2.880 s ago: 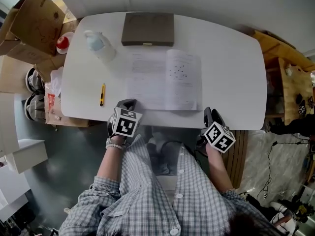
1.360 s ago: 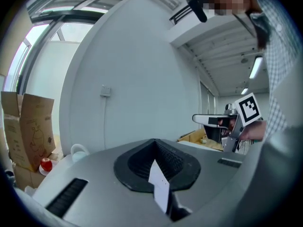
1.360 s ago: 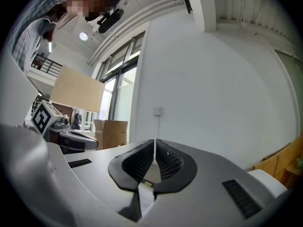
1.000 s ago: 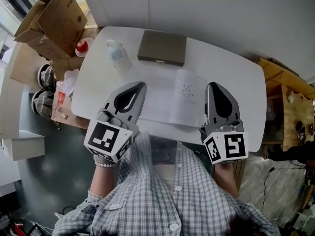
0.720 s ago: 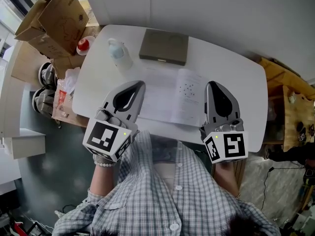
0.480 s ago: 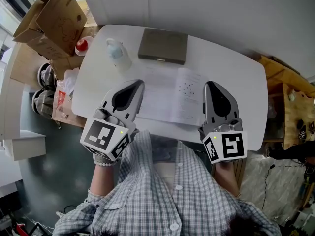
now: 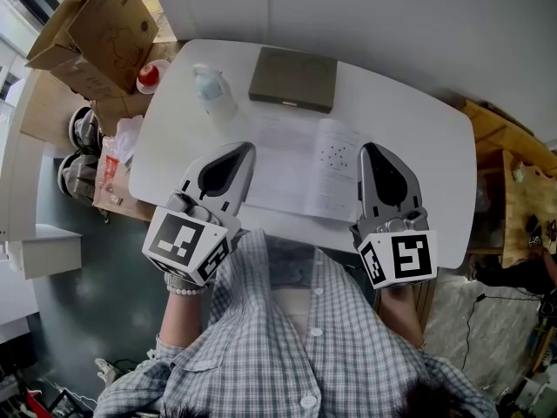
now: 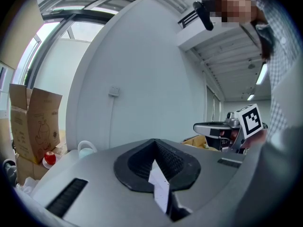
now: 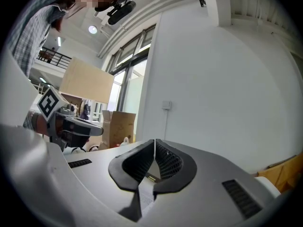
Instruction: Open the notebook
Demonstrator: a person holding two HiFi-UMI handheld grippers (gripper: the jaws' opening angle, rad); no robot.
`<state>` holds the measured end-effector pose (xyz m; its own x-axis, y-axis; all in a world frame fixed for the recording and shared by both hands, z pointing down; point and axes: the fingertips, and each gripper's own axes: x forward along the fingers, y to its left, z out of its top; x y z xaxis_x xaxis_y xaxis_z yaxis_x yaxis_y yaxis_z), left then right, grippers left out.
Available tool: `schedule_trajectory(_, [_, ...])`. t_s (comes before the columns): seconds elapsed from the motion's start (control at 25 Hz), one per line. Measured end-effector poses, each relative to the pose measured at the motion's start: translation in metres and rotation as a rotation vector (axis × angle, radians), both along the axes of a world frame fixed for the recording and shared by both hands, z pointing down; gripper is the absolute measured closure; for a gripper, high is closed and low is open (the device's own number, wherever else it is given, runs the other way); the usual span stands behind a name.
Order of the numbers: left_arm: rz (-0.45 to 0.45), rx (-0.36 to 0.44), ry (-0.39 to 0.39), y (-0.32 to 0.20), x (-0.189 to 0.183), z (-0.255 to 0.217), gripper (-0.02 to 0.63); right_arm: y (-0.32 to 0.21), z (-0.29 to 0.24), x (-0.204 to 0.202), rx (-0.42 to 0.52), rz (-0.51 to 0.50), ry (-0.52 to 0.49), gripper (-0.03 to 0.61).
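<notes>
The notebook point(image 7: 296, 168) lies open on the white table point(image 7: 418, 146), with pale printed pages spread left and right. Both grippers are held up between the head camera and the table, level and well above the pages. My left gripper point(image 7: 246, 148) hangs over the notebook's left side, its jaws shut with nothing between them point(image 8: 155, 145). Over the notebook's right edge is my right gripper point(image 7: 372, 149), jaws also shut and empty point(image 9: 155, 143). Neither one touches the notebook.
A flat brown closed case point(image 7: 292, 78) lies at the table's far edge. A clear bottle point(image 7: 213, 90) stands at the far left. Cardboard boxes point(image 7: 87, 33) and a red-topped container point(image 7: 153, 75) sit beyond the left end. Wooden furniture point(image 7: 513, 172) stands to the right.
Since the earliest frame both grippers have risen from the table's near edge to hang over the open notebook. Over the last second they have hardly moved; the notebook stays open.
</notes>
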<state>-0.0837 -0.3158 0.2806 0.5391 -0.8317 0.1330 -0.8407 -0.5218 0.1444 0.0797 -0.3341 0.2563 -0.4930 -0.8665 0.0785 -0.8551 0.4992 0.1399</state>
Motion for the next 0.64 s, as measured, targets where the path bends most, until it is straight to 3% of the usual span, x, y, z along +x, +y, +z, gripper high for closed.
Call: schedule_trajectory(0.64, [0.008,-0.01,0.005,0.0045,0.003,0.0033,0.606,0.0032,0.0054,-0.0001,-0.016,-0.005,0.028,0.551])
